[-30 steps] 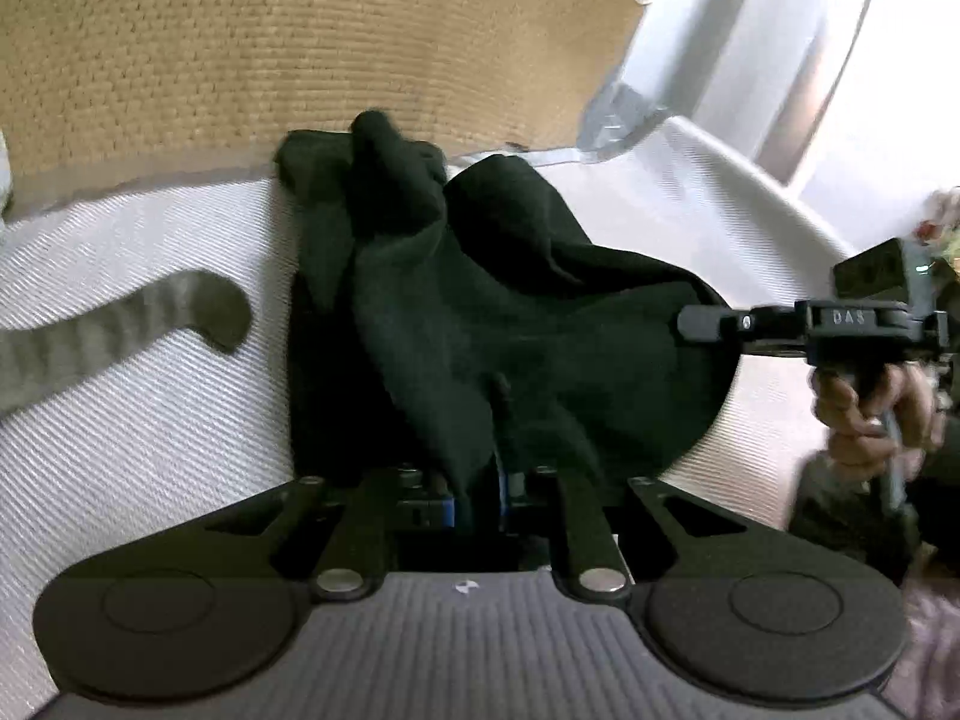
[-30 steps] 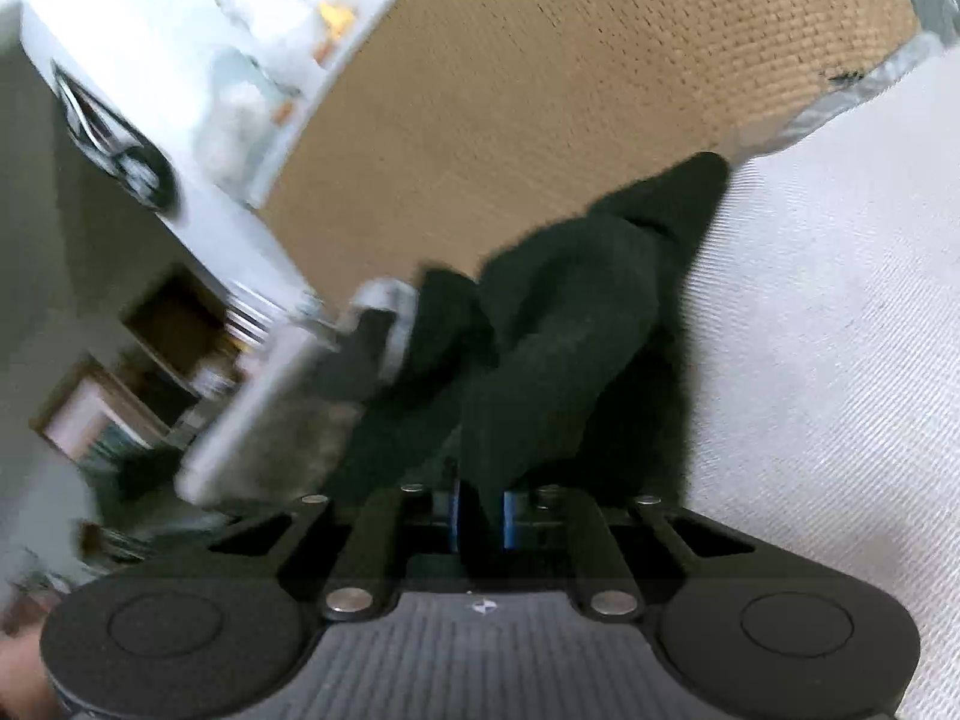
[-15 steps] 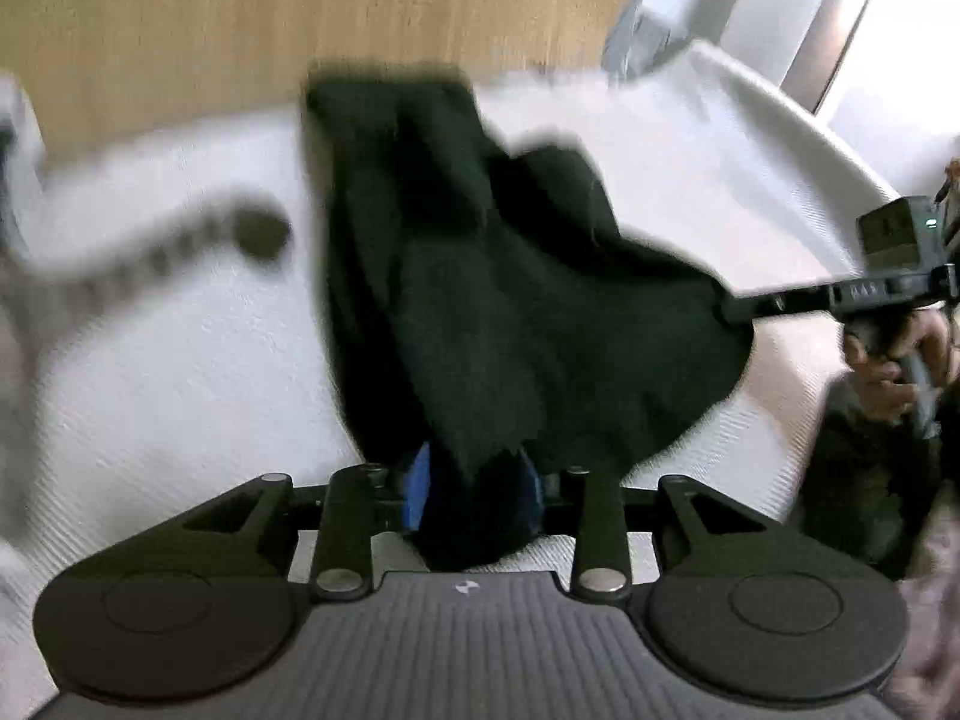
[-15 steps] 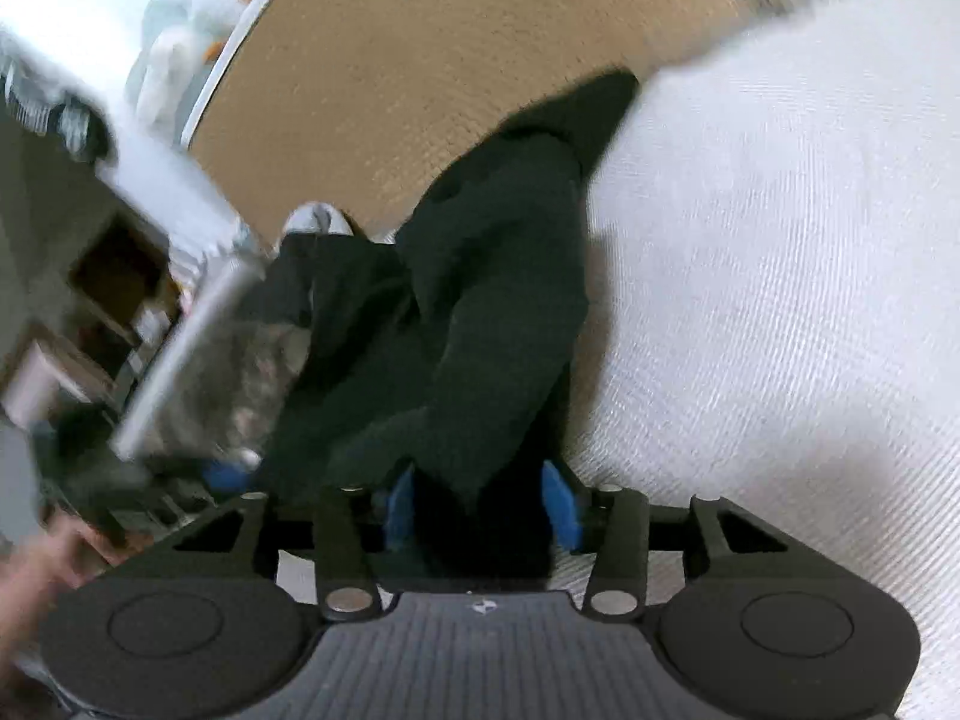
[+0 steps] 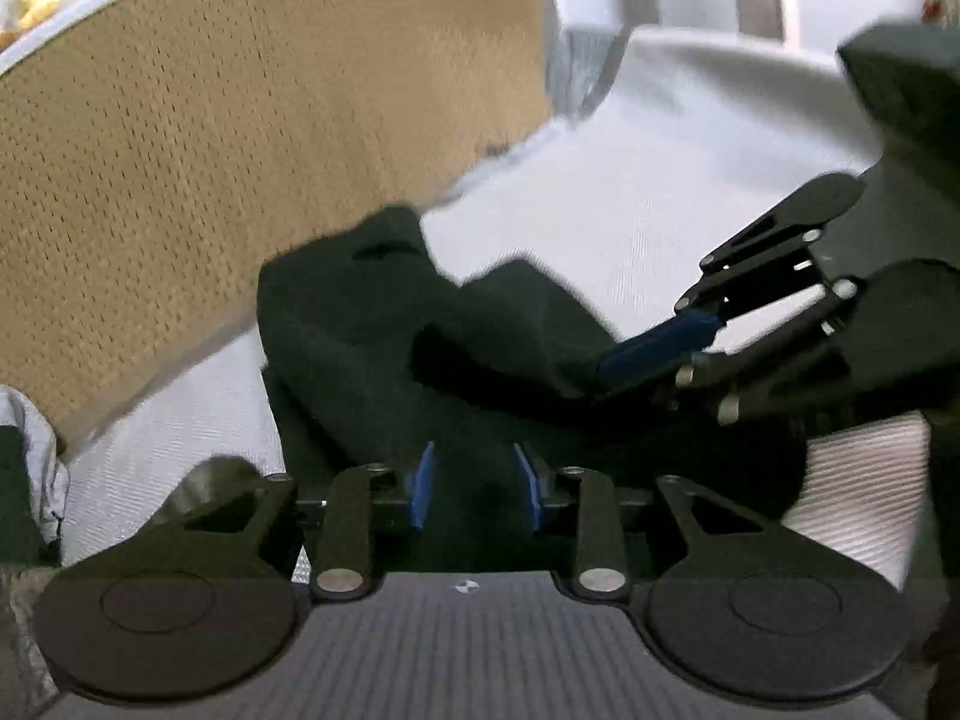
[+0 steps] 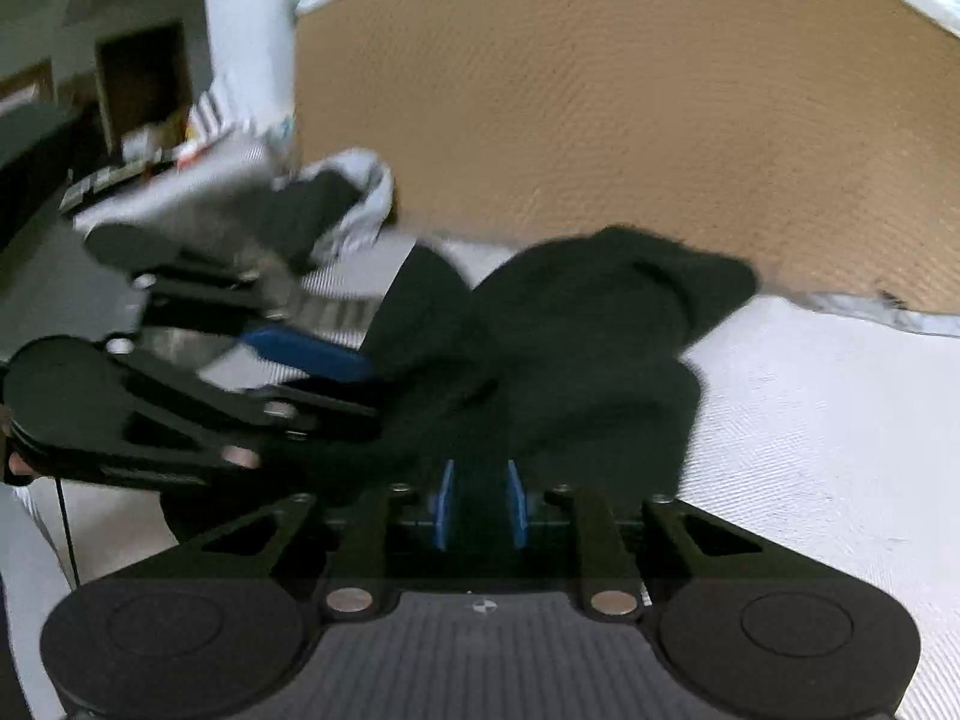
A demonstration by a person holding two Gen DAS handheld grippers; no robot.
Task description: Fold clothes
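Observation:
A black garment (image 5: 390,330) lies bunched on the white mattress (image 5: 600,210), against the tan headboard (image 5: 240,120). My left gripper (image 5: 474,486) holds its near edge; the jaws are closing and dark cloth fills the gap between the blue pads. The right gripper comes in from the right of this view, with one blue pad (image 5: 660,348) on the garment. In the right wrist view the black garment (image 6: 600,330) runs into my right gripper (image 6: 480,504), whose jaws are closing with cloth packed between them. The left gripper's fingers (image 6: 312,354) reach in from the left.
A light grey-white cloth (image 6: 366,192) lies by the headboard (image 6: 600,90), and shows again at the left edge (image 5: 36,438). A grey strip of fabric (image 5: 210,474) sits behind my left finger. Open mattress (image 6: 810,420) stretches to the right. Shelves and clutter (image 6: 138,78) stand beyond.
Both grippers have rolled and swung toward each other, now nearly touching. The garment has been drawn into a tighter bunch between them. Each pair of jaws now holds a thicker fold than before.

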